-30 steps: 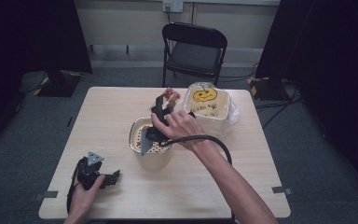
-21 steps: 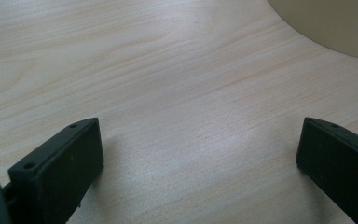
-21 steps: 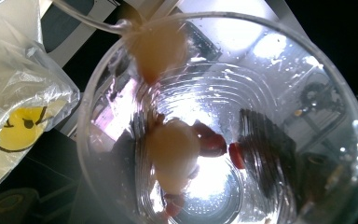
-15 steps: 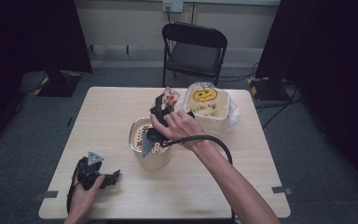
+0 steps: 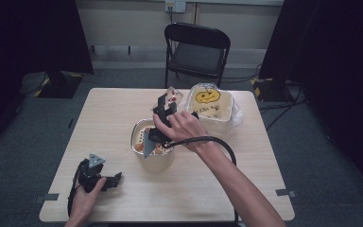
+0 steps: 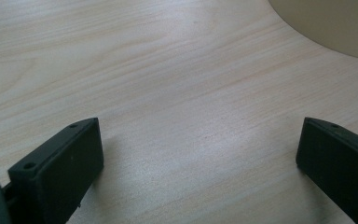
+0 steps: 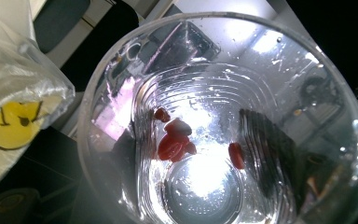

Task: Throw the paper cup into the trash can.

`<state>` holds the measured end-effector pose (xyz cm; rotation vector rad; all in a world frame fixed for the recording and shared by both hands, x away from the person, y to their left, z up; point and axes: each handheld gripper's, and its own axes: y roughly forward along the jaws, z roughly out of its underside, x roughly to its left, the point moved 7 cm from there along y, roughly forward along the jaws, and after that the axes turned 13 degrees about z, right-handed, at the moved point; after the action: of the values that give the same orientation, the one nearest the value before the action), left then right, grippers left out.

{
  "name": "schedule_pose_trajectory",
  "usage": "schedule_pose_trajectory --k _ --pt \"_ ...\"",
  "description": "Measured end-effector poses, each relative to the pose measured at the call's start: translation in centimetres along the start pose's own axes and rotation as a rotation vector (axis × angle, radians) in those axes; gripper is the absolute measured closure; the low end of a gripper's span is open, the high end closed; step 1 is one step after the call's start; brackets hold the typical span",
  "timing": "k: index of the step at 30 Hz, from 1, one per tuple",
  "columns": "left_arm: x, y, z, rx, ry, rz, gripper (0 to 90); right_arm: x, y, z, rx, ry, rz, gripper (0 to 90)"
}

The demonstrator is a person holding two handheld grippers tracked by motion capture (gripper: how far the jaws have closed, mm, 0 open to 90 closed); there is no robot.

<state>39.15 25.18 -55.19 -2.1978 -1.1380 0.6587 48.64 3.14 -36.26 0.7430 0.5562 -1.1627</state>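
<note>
One clear plastic cup is clamped in the right gripper, held up over the table at about twelve o'clock from the one round pot at the middle. In the right gripper view the cup faces mouth-on, with about five red beans clinging to its inside near the bottom. The pot holds more bits, red and pale; their count is beyond telling. One tub with a pumpkin face sits at two o'clock from the pot. The left gripper rests on the table at seven o'clock, jaws spread wide over bare wood. One folding chair stands beyond the table.
</note>
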Motion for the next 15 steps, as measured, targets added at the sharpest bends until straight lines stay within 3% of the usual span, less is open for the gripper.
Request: schedule_pose_trajectory --k 3,5,8,10,15 --pt "0.0 0.0 0.0 0.000 0.000 0.000 0.0 0.0 0.1 0.2 0.003 0.130 -0.064 48.1" --pt "0.0 0.0 0.0 0.000 0.000 0.000 0.0 0.1 0.2 0.5 0.001 0.236 -0.131 48.1" --pt "0.0 0.0 0.0 0.000 0.000 0.000 0.0 0.2 0.4 1.3 0.022 0.426 -0.228 48.1" --pt "0.0 0.0 0.0 0.000 -0.001 0.000 0.0 0.3 0.5 1.8 0.024 0.510 -0.272 47.9" --pt "0.0 0.0 0.0 -0.001 -0.005 0.002 0.0 0.5 0.1 2.6 -0.005 0.820 -0.430 47.8"
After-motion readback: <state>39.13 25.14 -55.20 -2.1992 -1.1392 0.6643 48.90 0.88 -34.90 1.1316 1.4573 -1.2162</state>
